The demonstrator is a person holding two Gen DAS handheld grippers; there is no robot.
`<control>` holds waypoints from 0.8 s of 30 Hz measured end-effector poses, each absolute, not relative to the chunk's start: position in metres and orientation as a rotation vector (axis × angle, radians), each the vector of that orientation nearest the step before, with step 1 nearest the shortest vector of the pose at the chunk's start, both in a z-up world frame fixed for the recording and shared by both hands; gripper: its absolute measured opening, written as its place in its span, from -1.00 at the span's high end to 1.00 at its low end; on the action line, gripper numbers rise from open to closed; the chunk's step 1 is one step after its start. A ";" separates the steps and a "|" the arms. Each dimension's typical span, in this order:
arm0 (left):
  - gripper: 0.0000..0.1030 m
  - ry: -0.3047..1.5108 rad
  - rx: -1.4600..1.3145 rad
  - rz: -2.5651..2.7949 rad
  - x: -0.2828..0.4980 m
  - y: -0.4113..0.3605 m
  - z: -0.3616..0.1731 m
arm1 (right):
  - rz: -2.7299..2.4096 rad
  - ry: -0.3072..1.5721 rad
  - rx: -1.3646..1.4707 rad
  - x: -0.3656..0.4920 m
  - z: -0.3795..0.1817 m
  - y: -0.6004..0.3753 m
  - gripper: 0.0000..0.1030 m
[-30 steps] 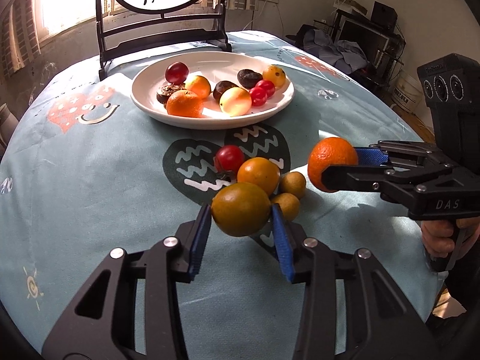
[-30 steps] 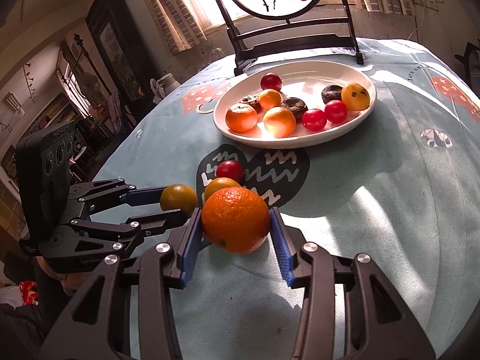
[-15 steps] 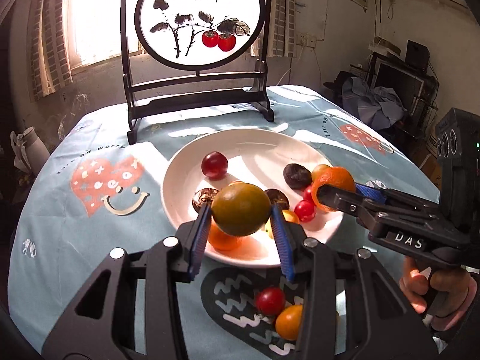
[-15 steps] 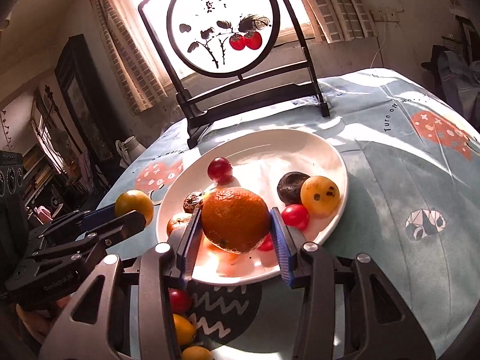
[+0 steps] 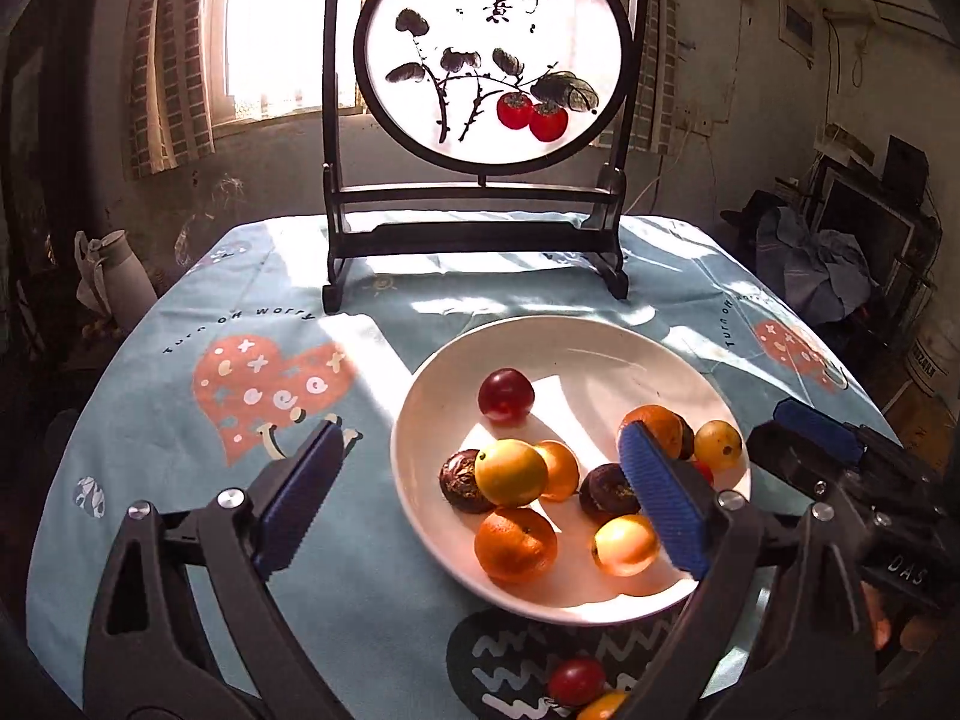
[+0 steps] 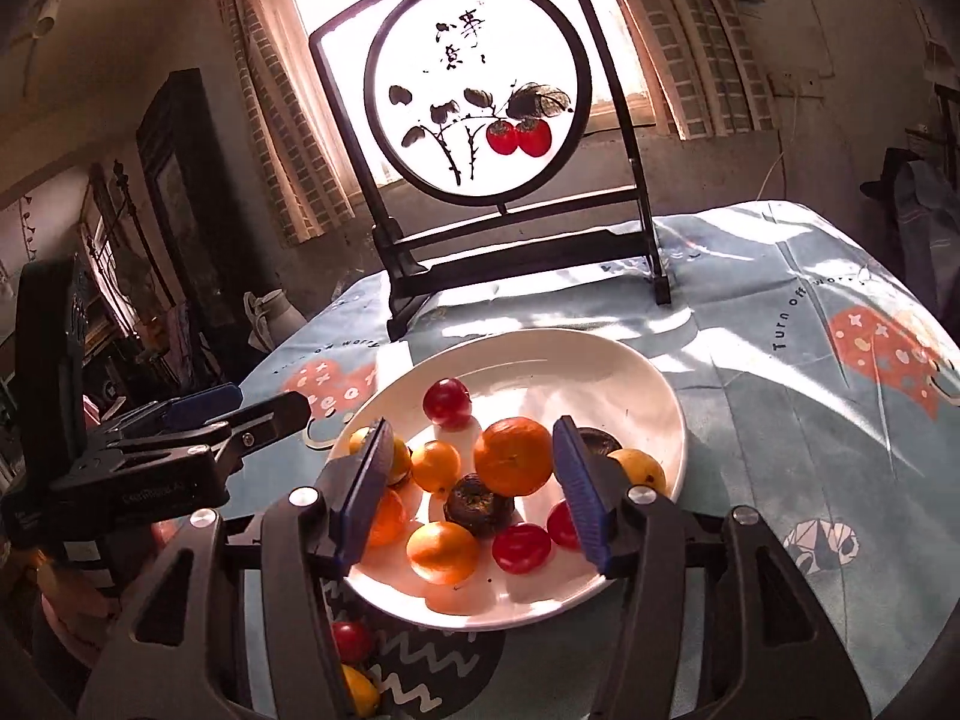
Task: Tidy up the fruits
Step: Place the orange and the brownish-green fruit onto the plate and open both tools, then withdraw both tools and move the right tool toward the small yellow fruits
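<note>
The left gripper (image 5: 480,498) hangs over the near left part of the plate with its blue pads spread wide and nothing between them. The right gripper (image 6: 471,489) sits over the plate's near edge, its jaws also parted, an orange (image 6: 513,463) lying in the gap but clear of both pads.

The table's blue printed cloth (image 5: 180,420) carries everything. At its far side stands a dark wooden frame with a round painted screen (image 5: 495,54) showing two red fruits on a branch. In front of it sits the white plate (image 5: 600,342), holding the gathered fruit: a greenish-yellow citrus (image 5: 510,474) resting on the pile at the left, a larger orange (image 5: 516,545) at the near rim, a dark red plum (image 5: 506,396) toward the back, dark wrinkled fruits and small red tomatoes among them.

On the cloth just short of the plate lie a red tomato (image 5: 576,681) and a small yellow-orange fruit (image 5: 603,707), touching.
</note>
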State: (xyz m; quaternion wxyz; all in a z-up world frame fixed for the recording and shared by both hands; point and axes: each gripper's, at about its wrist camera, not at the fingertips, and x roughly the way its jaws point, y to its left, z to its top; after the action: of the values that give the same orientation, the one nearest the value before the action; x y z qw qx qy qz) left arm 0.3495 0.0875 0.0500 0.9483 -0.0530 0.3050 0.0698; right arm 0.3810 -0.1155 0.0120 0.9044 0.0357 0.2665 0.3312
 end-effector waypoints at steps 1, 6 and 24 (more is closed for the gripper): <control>-0.96 0.601 -0.112 0.158 0.338 0.088 0.051 | 0.703 0.546 0.050 0.373 0.014 -0.115 -0.25; -0.96 0.604 -0.061 0.275 0.296 0.086 0.026 | 0.781 0.655 -0.024 0.340 -0.003 -0.103 -0.25; -0.96 0.645 -0.273 0.350 0.273 0.132 0.018 | 0.863 0.876 -0.290 0.296 -0.047 -0.094 0.16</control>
State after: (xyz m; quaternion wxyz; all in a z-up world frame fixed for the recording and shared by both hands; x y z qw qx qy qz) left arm 0.2731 0.1321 0.0177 0.9244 -0.1331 0.3142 0.1705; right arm 0.2958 -0.0941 -0.0471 0.8070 -0.1357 0.4095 0.4033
